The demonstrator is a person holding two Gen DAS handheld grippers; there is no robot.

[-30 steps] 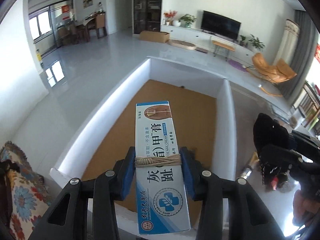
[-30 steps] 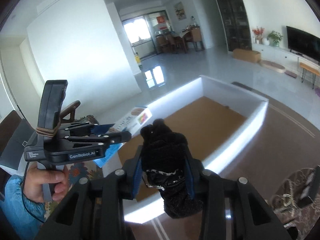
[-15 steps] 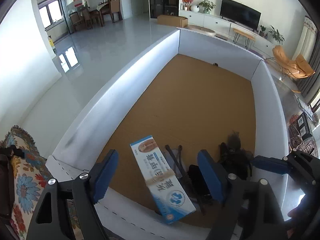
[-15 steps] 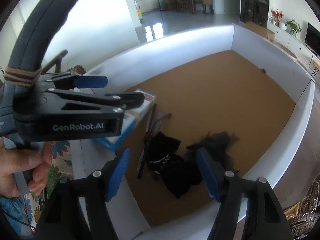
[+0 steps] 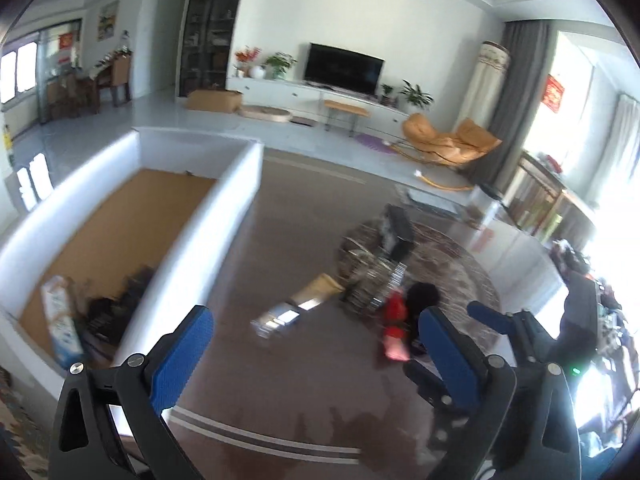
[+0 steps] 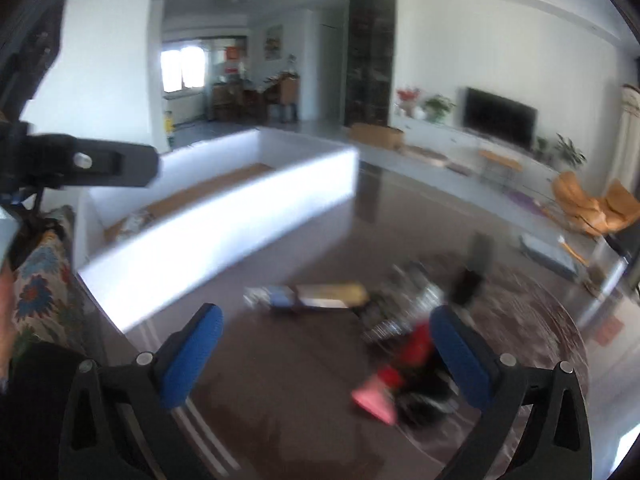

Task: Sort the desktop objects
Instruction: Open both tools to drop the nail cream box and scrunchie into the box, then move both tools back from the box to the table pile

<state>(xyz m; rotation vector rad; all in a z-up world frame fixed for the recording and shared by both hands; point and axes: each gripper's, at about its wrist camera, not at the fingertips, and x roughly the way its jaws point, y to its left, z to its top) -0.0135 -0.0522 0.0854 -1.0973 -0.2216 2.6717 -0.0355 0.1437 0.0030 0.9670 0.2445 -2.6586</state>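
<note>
- Both tools now empty. One second back the left tool [image 5: 316, 354] clamped the white-and-blue cardboard ointment box [image 5: 60, 326] and the right tool [image 6: 326, 354] clamped a black fabric bundle; half a second back both items were already down in the box.
- Left tool: blue pads spread wide, jaws opening, nothing between them. Right tool: the same, wide and opening, nothing between them.
- Ointment box now lies on the brown floor of the white-walled cardboard sorting box [image 5: 224, 216], lower left of the left-wrist frame, against the near wall. Black fabric items [image 5: 116, 304] sit just beside it, to its right.
- Both cameras have swung off the sorting box toward the dark brown glossy table [image 5: 280, 392]. Reading: one drop-off done, next pick-up starting.
- Unsorted things sit mid-frame on the table: a tan-and-silver flat packet [image 5: 298, 306], a silvery glittery heap [image 5: 374, 280], a red-and-pink item [image 5: 394, 330], something black behind it.
- Hard to make out: heavy motion blur in both views; the heap's make-up and the red-and-pink item's identity cannot be told.
- In the right-wrist view the sorting box wall hides its contents; only a strip of brown floor shows.
- Left tool's body cuts in at upper left of the right-wrist frame; its pads fall outside that view.
- Right edge of the left-wrist view is blown out by window glare.
</note>
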